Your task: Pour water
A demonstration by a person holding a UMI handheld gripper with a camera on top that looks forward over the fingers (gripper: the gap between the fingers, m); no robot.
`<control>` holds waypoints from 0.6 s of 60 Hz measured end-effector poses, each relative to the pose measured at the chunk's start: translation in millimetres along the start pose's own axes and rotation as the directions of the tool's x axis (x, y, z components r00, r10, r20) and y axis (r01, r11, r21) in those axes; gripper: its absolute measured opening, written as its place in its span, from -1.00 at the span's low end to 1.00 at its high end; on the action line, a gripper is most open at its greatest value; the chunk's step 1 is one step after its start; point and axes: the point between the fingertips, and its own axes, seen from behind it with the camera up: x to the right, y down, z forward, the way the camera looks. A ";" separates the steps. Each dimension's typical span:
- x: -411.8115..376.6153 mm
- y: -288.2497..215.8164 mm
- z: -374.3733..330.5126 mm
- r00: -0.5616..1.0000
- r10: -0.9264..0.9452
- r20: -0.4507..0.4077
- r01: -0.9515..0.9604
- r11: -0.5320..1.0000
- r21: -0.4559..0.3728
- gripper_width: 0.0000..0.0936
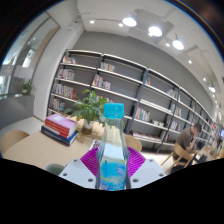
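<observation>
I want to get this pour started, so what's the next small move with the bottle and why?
Probably swing the gripper around to find a cup. The water bottle with the blue cap stands upright between the pink pads, apparently gripped, cap on, and no cup or glass shows. Only a plant and stacked books lie beyond it.

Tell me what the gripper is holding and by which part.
The gripper holds a clear water bottle with a blue cap. Both fingers press on its body, below the cap, and the bottle stands upright between them.
</observation>
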 end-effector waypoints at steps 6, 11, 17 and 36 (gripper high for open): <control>11.3 36.9 13.8 0.989 0.144 -0.024 -0.145 0.989 -0.034 -0.28; 13.5 62.4 26.4 0.981 0.191 -0.033 -0.193 0.980 -0.055 -0.28; 13.1 92.4 38.8 0.969 0.245 -0.027 -0.247 0.965 -0.090 -0.28; 19.0 128.3 40.7 0.954 0.297 -0.043 -0.300 0.949 -0.100 -0.28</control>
